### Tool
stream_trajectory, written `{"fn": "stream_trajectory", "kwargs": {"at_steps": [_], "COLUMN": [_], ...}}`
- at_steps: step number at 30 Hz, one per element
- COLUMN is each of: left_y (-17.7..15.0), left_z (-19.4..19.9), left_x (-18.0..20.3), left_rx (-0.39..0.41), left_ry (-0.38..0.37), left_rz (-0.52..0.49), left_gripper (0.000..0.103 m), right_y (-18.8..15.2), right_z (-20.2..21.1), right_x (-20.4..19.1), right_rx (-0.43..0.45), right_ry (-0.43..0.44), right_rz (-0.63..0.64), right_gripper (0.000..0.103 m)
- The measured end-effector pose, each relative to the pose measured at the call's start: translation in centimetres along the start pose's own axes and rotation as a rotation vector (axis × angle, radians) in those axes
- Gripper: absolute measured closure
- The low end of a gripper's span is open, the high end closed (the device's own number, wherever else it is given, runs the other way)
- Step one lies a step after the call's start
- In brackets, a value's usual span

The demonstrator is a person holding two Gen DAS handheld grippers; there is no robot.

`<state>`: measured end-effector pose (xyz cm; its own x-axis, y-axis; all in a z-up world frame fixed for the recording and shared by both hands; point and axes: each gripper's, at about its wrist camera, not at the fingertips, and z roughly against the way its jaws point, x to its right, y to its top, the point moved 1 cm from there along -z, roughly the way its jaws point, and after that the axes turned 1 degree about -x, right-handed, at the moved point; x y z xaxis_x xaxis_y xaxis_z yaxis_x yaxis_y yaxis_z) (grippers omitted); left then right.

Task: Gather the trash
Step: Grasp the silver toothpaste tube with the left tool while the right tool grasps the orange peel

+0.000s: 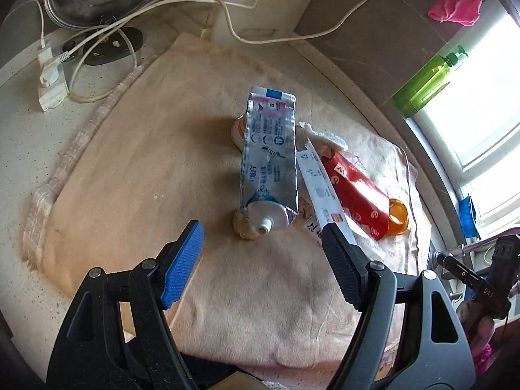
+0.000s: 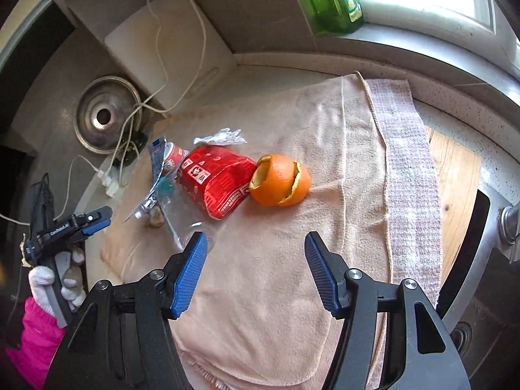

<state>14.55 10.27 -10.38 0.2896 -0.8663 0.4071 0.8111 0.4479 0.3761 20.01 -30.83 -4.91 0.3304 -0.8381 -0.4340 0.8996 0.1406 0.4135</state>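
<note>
A: Step in hand, as I read it: the approach. Nothing picked up yet. The left gripper hangs over the towel with its jaws spread and nothing between them. The right gripper is the same, spread and empty.

B: Where's the trash?

A: All in one loose heap near the middle of the towel. The toothpaste tube is squashed flat, nozzle end toward the left gripper, with a small beige lump touching that nozzle. Just beside it lies a white strip wrapper, and a red wrapper partly under that. The orange peel touches the red wrapper's far end. There's also a crumpled bit of foil behind the red wrapper, and a clear plastic piece close to the right gripper's left finger.

B: Any bin in sight?

A: None in either view. Can't say where the stuff goes.

B: Next move?

A: My guess: the left takes the tube, being nearest. It needs to drop lower and straddle the tube across its narrow width near the nozzle. The right sits closest to the peel, which is hollow and split, so a gentle squeeze or it will crush.

B: Hazards?

A: Pieces overlap; lifting one may drag a neighbour.
</note>
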Motion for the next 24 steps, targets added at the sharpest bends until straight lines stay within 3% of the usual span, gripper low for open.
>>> {"fn": "stream_trajectory", "kwargs": {"at_steps": [6,11,24], "left_y": [3.1,4.4,5.5], "left_z": [-3.7,-6.2,-9.4], "left_x": [-0.2,0.1,1.0], "left_rx": [-0.098,-0.17,-0.224], "left_ry": [-0.027,-0.015,0.01], "left_rz": [0.055,0.044,0.005], "left_gripper": [0.024,0.022,0.022], "right_y": [1.6,2.4,3.8], "right_z": [-2.5,-3.7,-6.4], "right_x": [3.1,4.3,4.8], "right_rx": [-0.046,-0.066,-0.104], "right_ry": [0.082,0.089,0.094], "right_rz": [-0.135,-0.174,-0.197], "right_gripper": [0.041,0.041,0.042]}}
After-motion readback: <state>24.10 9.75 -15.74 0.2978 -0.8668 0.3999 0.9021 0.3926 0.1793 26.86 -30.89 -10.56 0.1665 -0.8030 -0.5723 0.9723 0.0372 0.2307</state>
